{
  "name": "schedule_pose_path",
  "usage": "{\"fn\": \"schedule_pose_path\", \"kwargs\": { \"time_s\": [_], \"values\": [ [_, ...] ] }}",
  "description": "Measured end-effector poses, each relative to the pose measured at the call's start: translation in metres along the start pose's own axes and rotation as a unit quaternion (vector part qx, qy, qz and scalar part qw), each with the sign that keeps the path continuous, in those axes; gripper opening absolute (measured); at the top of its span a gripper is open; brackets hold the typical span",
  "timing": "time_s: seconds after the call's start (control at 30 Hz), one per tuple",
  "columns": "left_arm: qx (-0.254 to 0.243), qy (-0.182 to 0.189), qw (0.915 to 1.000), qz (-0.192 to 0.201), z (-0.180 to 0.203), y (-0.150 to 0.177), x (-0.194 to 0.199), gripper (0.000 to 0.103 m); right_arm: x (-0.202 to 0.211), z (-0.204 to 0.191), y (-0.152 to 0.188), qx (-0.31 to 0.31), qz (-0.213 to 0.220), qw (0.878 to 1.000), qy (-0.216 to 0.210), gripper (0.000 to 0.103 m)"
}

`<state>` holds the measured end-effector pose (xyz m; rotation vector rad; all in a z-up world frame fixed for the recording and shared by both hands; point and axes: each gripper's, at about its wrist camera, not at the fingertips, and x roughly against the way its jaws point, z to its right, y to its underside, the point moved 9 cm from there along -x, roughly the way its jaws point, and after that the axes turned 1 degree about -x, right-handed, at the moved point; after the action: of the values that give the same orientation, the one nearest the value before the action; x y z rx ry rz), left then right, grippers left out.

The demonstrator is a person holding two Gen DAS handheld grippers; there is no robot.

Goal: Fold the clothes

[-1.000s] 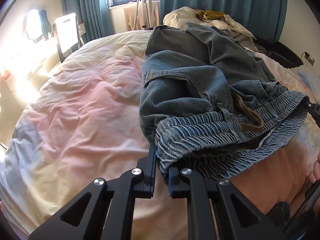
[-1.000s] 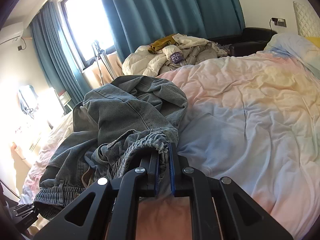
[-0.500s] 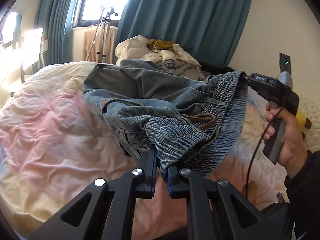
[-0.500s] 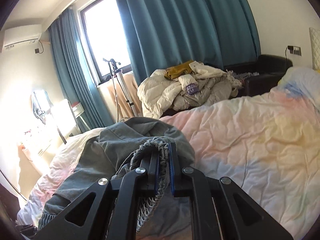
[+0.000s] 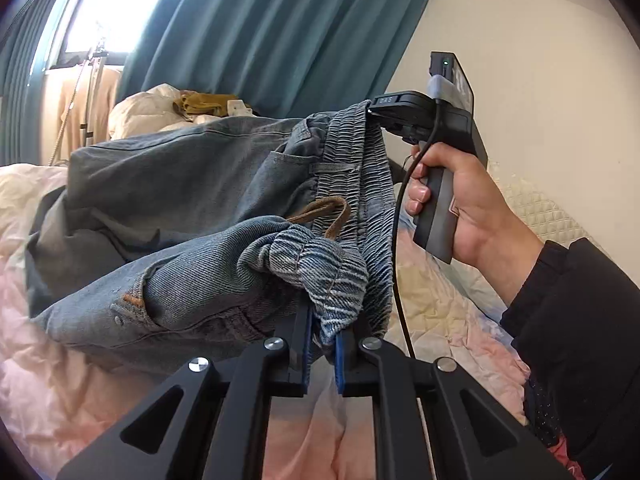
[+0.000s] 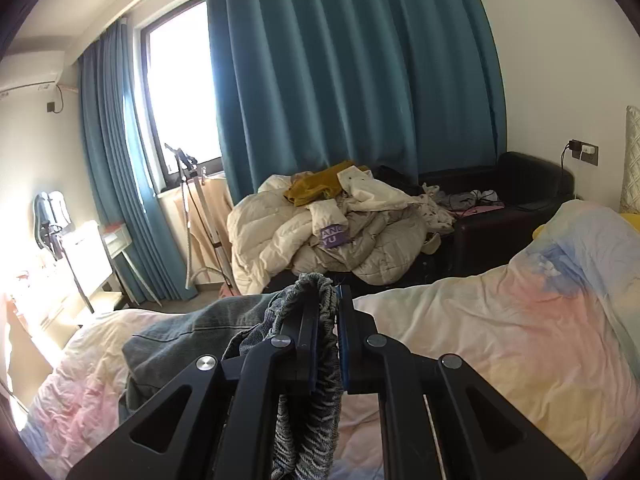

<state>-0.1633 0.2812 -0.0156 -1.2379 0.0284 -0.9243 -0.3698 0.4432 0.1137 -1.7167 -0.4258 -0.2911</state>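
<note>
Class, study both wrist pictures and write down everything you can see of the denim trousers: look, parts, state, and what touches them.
The denim trousers are faded blue-grey, with a ribbed elastic waistband, a brown drawstring, a pocket and orange stitching. They are crumpled and unfolded, lifted at the waistband while the rest trails onto the pastel bedcover. The left gripper is shut on one bunched part of the waistband, the right gripper on another.

Teal curtains (image 6: 352,80) hang ahead of the tool; a heap of pale quilts (image 6: 320,232) sits beneath, a black sofa (image 6: 512,200) to its right.
</note>
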Motion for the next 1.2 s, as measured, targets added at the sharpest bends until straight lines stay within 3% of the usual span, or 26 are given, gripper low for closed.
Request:
{"fn": "schedule_pose_path", "kwargs": {
  "time_s": [0.2, 0.3, 0.47, 0.63, 0.77, 0.87, 1.0, 1.2],
  "values": [
    [-0.009, 0.020, 0.9989, -0.041, 0.029, 0.010, -0.117, 0.008, -0.078, 0.074, 0.021, 0.020, -0.035, 0.998, 0.038, 0.007],
    [-0.015, 0.011, 0.9970, -0.076, 0.028, 0.028, -0.169, 0.008, -0.121, 0.108, 0.055, 0.020, -0.061, 0.997, 0.045, 0.007],
    [-0.021, 0.008, 0.9944, -0.103, 0.020, 0.049, -0.208, 0.010, -0.179, 0.151, 0.128, 0.018, -0.109, 0.993, 0.051, 0.008],
    [-0.040, 0.014, 0.9937, -0.103, 0.030, 0.047, -0.199, 0.020, -0.189, 0.169, 0.154, -0.034, -0.111, 0.993, 0.033, 0.011],
    [-0.074, 0.003, 0.9896, -0.123, 0.030, 0.047, -0.182, 0.030, -0.167, 0.165, 0.148, -0.034, -0.121, 0.991, 0.040, 0.017],
    [-0.096, -0.009, 0.9881, -0.120, 0.027, 0.041, -0.158, 0.045, -0.137, 0.157, 0.143, -0.015, -0.131, 0.990, 0.055, 0.029],
    [-0.123, -0.027, 0.9869, -0.101, 0.025, 0.030, -0.113, 0.045, -0.082, 0.132, 0.135, 0.005, -0.126, 0.991, 0.054, 0.040],
    [-0.137, -0.064, 0.9848, -0.085, -0.007, 0.020, -0.024, 0.045, -0.002, 0.073, 0.130, 0.023, -0.115, 0.993, 0.027, 0.041]
  ]
}}
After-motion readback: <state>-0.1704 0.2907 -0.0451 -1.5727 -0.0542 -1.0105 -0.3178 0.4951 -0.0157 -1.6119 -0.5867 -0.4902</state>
